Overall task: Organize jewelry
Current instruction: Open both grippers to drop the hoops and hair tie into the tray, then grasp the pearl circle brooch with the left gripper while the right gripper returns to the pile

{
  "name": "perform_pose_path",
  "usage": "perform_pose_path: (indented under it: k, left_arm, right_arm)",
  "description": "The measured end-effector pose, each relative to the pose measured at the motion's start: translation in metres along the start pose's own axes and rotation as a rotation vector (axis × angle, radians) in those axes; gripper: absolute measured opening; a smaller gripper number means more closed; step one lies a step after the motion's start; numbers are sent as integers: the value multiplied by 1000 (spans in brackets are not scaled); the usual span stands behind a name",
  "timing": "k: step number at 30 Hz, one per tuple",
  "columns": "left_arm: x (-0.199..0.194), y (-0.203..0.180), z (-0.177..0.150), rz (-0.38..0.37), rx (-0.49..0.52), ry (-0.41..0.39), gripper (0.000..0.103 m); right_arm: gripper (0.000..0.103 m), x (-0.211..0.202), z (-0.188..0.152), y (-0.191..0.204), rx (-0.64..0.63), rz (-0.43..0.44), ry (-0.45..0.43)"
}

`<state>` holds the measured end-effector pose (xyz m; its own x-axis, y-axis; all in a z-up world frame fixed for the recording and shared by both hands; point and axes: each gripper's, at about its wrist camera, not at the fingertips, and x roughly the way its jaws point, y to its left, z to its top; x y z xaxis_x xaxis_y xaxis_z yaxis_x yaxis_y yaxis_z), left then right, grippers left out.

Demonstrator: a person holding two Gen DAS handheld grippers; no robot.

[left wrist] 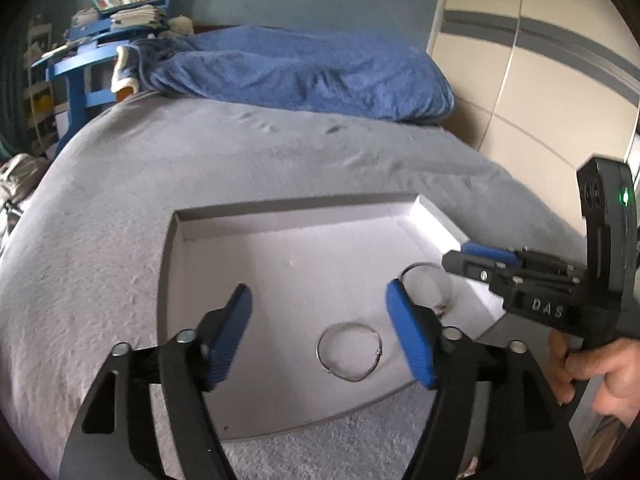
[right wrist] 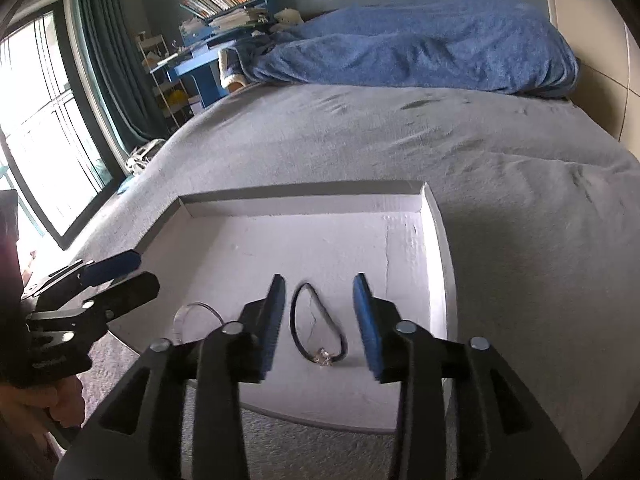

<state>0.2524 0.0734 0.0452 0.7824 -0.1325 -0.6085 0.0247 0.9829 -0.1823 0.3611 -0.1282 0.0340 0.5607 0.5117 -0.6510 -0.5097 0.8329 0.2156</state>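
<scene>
A shallow white tray (left wrist: 296, 204) (right wrist: 304, 192) lies on the grey bed. In it rest a silver bangle (left wrist: 349, 351) (right wrist: 196, 312) and a black cord bracelet (left wrist: 420, 276) (right wrist: 316, 324) with a small clear charm. My left gripper (left wrist: 318, 292) (right wrist: 146, 270) hangs open over the tray; the bangle lies flat between its blue pads, touching neither. My right gripper (right wrist: 319, 280) (left wrist: 454, 256) is open too, its pads standing either side of the black bracelet without pressing it. In the right wrist view my left finger hides part of the bangle.
A rumpled blue blanket (left wrist: 304, 68) (right wrist: 420, 48) lies at the head of the bed. A blue shelf with books (left wrist: 92, 60) (right wrist: 224, 4) stands at the far left, a cream wardrobe (left wrist: 520, 60) on the right. A window with a dark curtain (right wrist: 40, 120) is on the left. A hand (left wrist: 592, 368) grips the right gripper's handle.
</scene>
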Motion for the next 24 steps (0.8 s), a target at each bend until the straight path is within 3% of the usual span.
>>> perform_pose_path:
  k: [12, 24]
  left_arm:
    - [-31, 0, -12, 12, -39, -25, 81]
    - [-67, -8, -42, 23, -26, -3, 87]
  right_arm:
    - [62, -32, -10, 5, 22, 4, -58]
    - [71, -66, -36, 2, 64, 4, -74]
